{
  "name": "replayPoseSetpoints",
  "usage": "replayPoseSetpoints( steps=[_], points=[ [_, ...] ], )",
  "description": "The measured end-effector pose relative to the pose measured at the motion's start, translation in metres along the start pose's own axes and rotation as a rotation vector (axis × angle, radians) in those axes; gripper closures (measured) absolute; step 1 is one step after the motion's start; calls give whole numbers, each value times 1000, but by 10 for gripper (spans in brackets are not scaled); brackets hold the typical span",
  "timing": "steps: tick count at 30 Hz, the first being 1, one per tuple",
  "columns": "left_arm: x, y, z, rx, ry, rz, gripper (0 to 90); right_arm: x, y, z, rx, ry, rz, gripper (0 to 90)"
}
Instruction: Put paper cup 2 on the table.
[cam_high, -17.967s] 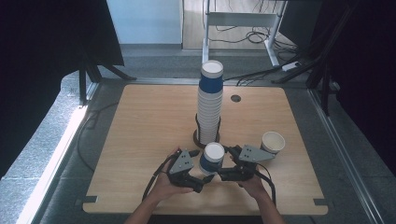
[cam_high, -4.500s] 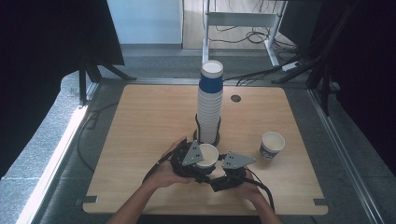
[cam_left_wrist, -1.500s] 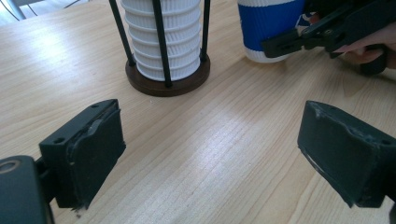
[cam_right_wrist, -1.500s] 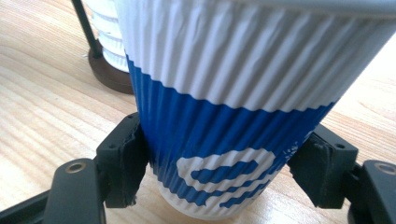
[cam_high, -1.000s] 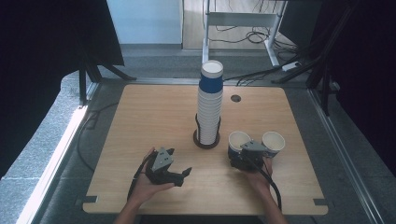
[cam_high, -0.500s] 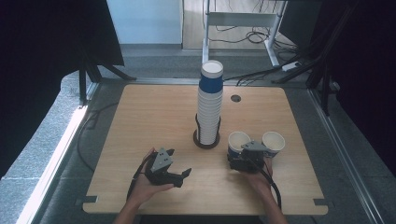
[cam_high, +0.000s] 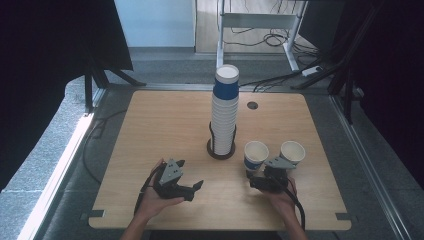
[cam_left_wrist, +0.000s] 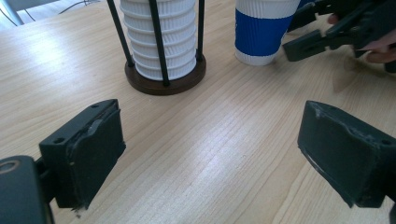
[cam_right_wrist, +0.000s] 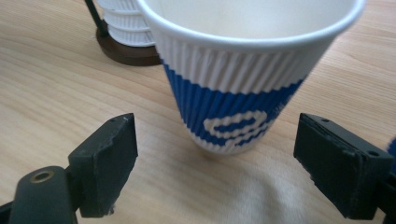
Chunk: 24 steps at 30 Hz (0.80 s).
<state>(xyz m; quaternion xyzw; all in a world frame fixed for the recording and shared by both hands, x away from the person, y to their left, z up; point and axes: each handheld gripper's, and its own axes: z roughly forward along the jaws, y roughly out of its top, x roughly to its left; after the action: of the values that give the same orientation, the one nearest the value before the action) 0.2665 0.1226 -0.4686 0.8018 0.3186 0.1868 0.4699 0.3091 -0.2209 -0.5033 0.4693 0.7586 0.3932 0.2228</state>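
A tall stack of blue-and-white paper cups (cam_high: 224, 112) stands in a dark wire holder (cam_high: 221, 149) at mid-table; its base (cam_left_wrist: 164, 77) also shows in the left gripper view. Two single cups stand upright right of it: one (cam_high: 255, 155) (cam_right_wrist: 243, 79) (cam_left_wrist: 265, 28) directly before my right gripper (cam_high: 256, 178), the other (cam_high: 292, 151) beside it. My right gripper (cam_right_wrist: 215, 163) is open, its jaws wide either side of the near cup without touching it. My left gripper (cam_high: 192, 189) (cam_left_wrist: 210, 158) is open over bare wood near the front left, holding nothing.
The wooden table (cam_high: 150, 130) has a round cable hole (cam_high: 252, 105) at the back right. Cables trail from both grippers toward the front edge. Dark stands and a metal frame (cam_high: 260, 22) lie beyond the table's far edge.
Over the last second almost nothing moved. Earlier, both grippers held a cup together at the front middle; now that cup stands at the right and the left gripper has drawn back left.
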Motion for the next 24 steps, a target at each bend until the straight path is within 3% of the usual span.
replayPoseSetpoints(
  steps=[6, 11, 19, 21, 24],
  points=[
    [1, -1, -2, -3, 1, -11, 71, 5, -4, -23, -37, 8, 11, 152],
    [1, -1, -3, -4, -2, -12, 71, 17, -2, -42, -95, 59, 3, 191],
    [-1, -1, -3, -10, -13, -11, 71, 40, 4, -55, -210, 267, -105, 267],
    [-2, -2, -1, -3, -18, -7, 71, 44, 6, -53, -222, 317, -129, 267],
    [-5, -3, 2, 5, -23, -2, 71, 49, 8, -46, -221, 355, -154, 266]
  ],
)
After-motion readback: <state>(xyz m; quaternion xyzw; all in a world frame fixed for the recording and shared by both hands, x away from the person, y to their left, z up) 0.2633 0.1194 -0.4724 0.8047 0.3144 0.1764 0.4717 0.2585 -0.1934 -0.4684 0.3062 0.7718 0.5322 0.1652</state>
